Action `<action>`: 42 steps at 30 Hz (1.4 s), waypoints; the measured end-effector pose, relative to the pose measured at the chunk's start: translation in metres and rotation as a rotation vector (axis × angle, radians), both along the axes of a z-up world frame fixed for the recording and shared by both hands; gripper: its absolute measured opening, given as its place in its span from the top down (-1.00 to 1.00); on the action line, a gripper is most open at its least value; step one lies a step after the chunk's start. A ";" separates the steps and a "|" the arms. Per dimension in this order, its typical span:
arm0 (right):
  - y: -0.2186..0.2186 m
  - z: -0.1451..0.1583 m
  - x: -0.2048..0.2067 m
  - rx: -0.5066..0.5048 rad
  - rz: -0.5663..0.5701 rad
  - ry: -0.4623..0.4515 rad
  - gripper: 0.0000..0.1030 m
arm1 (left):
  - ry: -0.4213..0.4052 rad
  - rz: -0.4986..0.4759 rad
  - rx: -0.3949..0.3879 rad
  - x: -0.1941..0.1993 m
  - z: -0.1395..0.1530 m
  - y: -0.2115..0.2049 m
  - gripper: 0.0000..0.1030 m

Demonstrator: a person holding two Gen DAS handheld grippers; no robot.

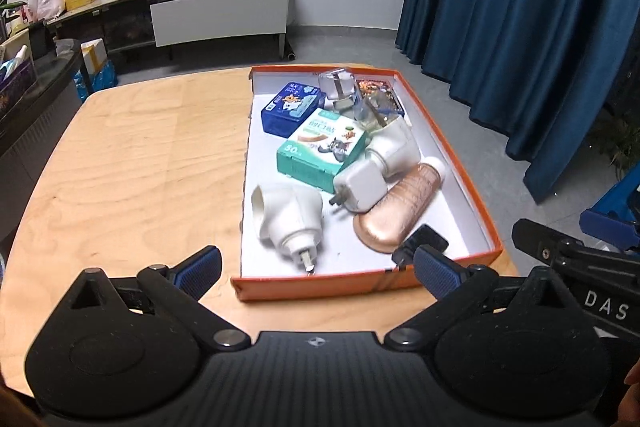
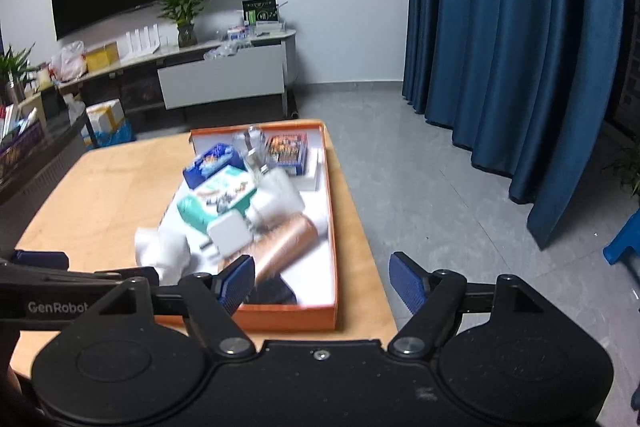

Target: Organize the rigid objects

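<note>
An orange-rimmed shallow box (image 1: 490,227) sits on the wooden table (image 1: 132,167) and also shows in the right wrist view (image 2: 292,317). It holds a blue tin (image 1: 292,107), a teal carton (image 1: 320,147), white plug-in devices (image 1: 290,217), a white charger (image 1: 360,187), a copper bottle (image 1: 400,215), clear vials (image 1: 340,85) and a small black item (image 1: 426,239). My left gripper (image 1: 316,269) is open and empty, just before the box's near rim. My right gripper (image 2: 322,285) is open and empty above the box's near right corner.
The bare part of the table lies left of the box. The table's right edge drops to grey floor (image 2: 460,207). Blue curtains (image 1: 520,7) hang at right. A TV console (image 1: 216,11) stands at the back. A blue stool (image 2: 624,239) is far right.
</note>
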State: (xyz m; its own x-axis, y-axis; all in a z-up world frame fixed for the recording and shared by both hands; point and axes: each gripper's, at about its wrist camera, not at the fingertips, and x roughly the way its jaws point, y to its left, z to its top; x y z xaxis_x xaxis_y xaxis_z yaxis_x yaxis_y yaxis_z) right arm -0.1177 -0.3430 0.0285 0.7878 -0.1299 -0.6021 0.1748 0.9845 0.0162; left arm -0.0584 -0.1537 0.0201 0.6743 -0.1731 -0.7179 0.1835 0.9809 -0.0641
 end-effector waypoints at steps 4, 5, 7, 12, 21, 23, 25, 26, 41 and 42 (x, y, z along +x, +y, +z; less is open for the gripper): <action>0.002 -0.006 -0.006 0.004 -0.001 0.022 -0.73 | 0.006 0.002 0.002 -0.008 -0.003 0.002 -1.00; 0.002 -0.008 -0.007 0.004 0.000 0.026 -0.73 | 0.012 0.007 -0.001 -0.009 -0.004 0.003 -1.00; 0.003 -0.010 -0.008 0.005 0.001 0.031 -0.73 | 0.019 0.017 -0.005 -0.010 -0.004 0.002 -1.00; 0.005 -0.011 -0.007 0.007 0.005 0.037 -0.73 | 0.007 0.033 -0.004 -0.010 -0.002 0.002 -1.00; 0.004 -0.019 -0.002 0.008 0.001 0.068 -0.73 | 0.033 0.028 0.002 -0.005 -0.012 -0.001 -1.00; 0.004 -0.022 -0.002 0.009 0.000 0.075 -0.73 | 0.041 0.028 0.000 -0.004 -0.014 -0.001 -1.00; 0.004 -0.024 -0.001 0.008 -0.001 0.082 -0.73 | 0.050 0.029 0.001 -0.003 -0.016 -0.001 -1.00; 0.004 -0.024 0.000 0.007 -0.002 0.085 -0.73 | 0.051 0.029 0.002 -0.003 -0.016 -0.001 -1.00; 0.003 -0.030 0.004 0.008 -0.005 0.110 -0.73 | 0.060 0.028 0.025 -0.001 -0.020 -0.003 -1.00; 0.004 -0.031 0.004 0.008 -0.005 0.112 -0.73 | 0.057 0.026 0.030 -0.001 -0.020 -0.003 -1.00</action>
State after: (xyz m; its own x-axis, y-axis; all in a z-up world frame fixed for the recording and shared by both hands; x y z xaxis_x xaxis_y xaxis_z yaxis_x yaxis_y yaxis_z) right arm -0.1132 -0.3388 -0.0024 0.7150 -0.1284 -0.6873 0.1805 0.9836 0.0041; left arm -0.0593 -0.1566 0.0000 0.6361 -0.1338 -0.7599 0.1545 0.9870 -0.0445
